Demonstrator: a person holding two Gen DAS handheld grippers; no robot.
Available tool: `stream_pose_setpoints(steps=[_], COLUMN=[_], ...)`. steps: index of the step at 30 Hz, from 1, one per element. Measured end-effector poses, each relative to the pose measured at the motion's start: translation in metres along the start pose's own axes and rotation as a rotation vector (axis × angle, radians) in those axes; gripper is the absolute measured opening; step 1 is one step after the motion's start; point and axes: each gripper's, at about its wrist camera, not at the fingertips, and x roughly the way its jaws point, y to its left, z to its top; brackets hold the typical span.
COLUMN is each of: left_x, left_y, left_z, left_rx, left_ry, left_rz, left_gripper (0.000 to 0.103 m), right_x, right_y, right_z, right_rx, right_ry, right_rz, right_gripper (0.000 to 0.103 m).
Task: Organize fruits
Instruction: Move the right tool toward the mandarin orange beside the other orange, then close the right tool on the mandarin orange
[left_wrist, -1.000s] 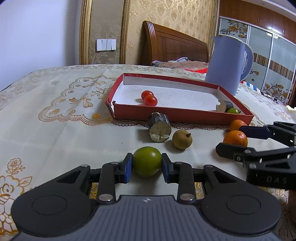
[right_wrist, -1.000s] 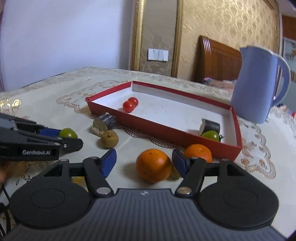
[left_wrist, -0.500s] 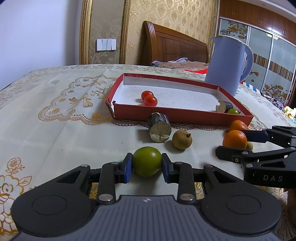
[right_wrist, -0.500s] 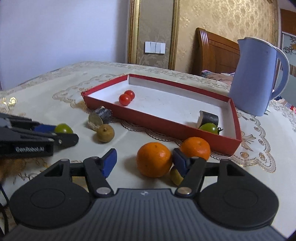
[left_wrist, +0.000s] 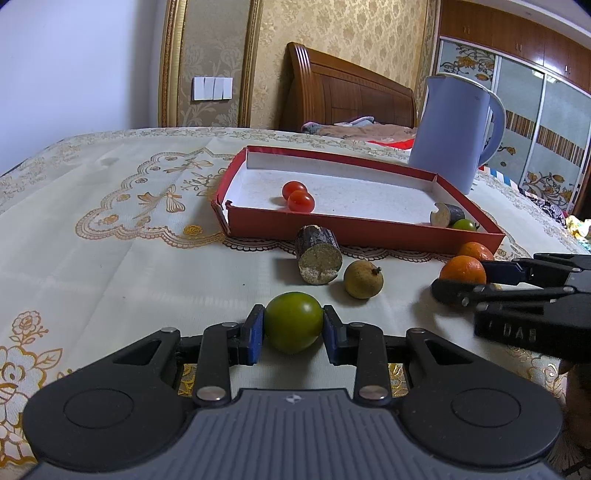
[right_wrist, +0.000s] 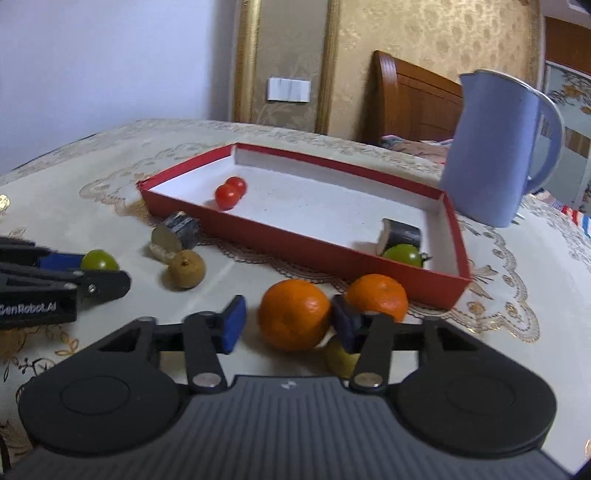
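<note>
My left gripper is shut on a green tomato just above the tablecloth. My right gripper is open around an orange; the right pad touches it, the left pad stands apart. A second orange and a small yellow fruit lie beside it. The red tray holds two cherry tomatoes, a dark log piece and a green tomato. In front of the tray lie a log piece and a brown longan.
A blue kettle stands behind the tray's right end. The embroidered tablecloth stretches out to the left. A wooden headboard and wardrobe stand beyond the table.
My right gripper has moved forward and lifted its view, and its jaws have narrowed around the orange. My left gripper still holds the green tomato in the same place.
</note>
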Motion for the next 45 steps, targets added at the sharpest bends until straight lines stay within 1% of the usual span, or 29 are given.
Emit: stream_pose_setpoints(steps=[5, 12, 14, 21, 25, 30, 35, 38, 45], left_x=[-0.0004, -0.0004, -0.0003, 0.0003, 0.0012, 0.0023, 0.0028, 0.0025, 0.0035], left_y=[-0.0009, -0.0022, -0.0032, -0.0065, -0.0074, -0.0048, -0.0056, -0.0039, -0.0067], left_z=[-0.0004, -0.0008, -0.0011, -0.0008, 0.0008, 0.0037, 0.0049, 0.0064, 0.0064], left_rx=[0.008, 0.012, 0.015, 0.035, 0.036, 0.015, 0.014, -0.006, 0.003], left_ry=[0.000, -0.003, -0.003, 0.000, 0.005, 0.010, 0.010, 0.007, 0.005], left_rz=[0.006, 0.007, 0.010, 0.025, 0.042, 0.045, 0.058, 0.057, 0.066], left_gripper=[0.032, 0.032, 0.032, 0.032, 0.032, 0.032, 0.032, 0.032, 0.032], right_x=[-0.0018, -0.0080, -0.0073, -0.0035, -0.0028, -0.0016, -0.0002, -0.0001, 0.0001], right_y=[0.0016, -0.0016, 0.0004, -0.0010, -0.0016, -0.0012, 0.0015, 0.0032, 0.0002], right_z=[-0.0008, -0.0022, -0.0025, -0.0025, -0.0025, -0.0022, -0.0010, -0.0006, -0.0010], right_rx=[-0.004, 0.067, 0.080, 0.110, 0.134, 0.148, 0.168, 0.171, 0.184], right_ry=[-0.009, -0.033, -0.027, -0.017, -0.017, -0.016, -0.011, -0.013, -0.017], right_rz=[-0.010, 0.017, 0.038, 0.046, 0.013, 0.000, -0.021, -0.021, -0.016], right_gripper=[0.040, 0.040, 0.040, 0.040, 0.040, 0.040, 0.040, 0.040, 0.040])
